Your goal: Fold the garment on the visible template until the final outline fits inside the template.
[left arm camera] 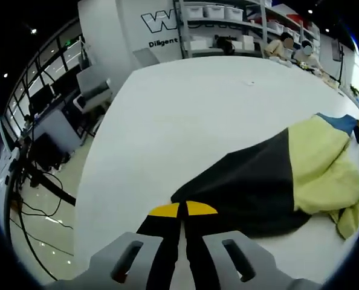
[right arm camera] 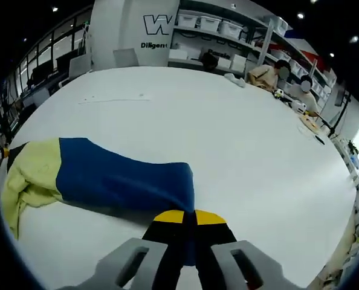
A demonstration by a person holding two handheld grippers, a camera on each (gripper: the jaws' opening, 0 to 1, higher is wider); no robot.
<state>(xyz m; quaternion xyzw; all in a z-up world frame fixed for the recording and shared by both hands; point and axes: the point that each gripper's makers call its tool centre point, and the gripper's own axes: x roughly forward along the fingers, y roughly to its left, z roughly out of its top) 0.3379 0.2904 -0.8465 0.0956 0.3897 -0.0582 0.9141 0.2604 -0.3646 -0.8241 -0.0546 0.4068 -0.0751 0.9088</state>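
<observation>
A garment in black [left arm camera: 246, 181], pale yellow-green [left arm camera: 321, 166] and blue [left arm camera: 339, 122] lies bunched on the white table [left arm camera: 185, 109]. My left gripper [left arm camera: 182, 209] is shut, its yellow tips pinching the black corner nearest me. In the right gripper view the blue part [right arm camera: 119, 178] stretches from the yellow-green bunch [right arm camera: 28, 175] at the left toward me. My right gripper [right arm camera: 188, 216] is shut on that blue end, and blue cloth shows between its jaws.
The table's left edge [left arm camera: 98, 151] drops to a floor with cables and desks [left arm camera: 52, 136]. Seated people [right arm camera: 270, 75] and small items occupy the far right end of the table. Shelves with boxes [right arm camera: 210, 27] stand behind it. Faint marks [right arm camera: 113, 98] lie on the table's far side.
</observation>
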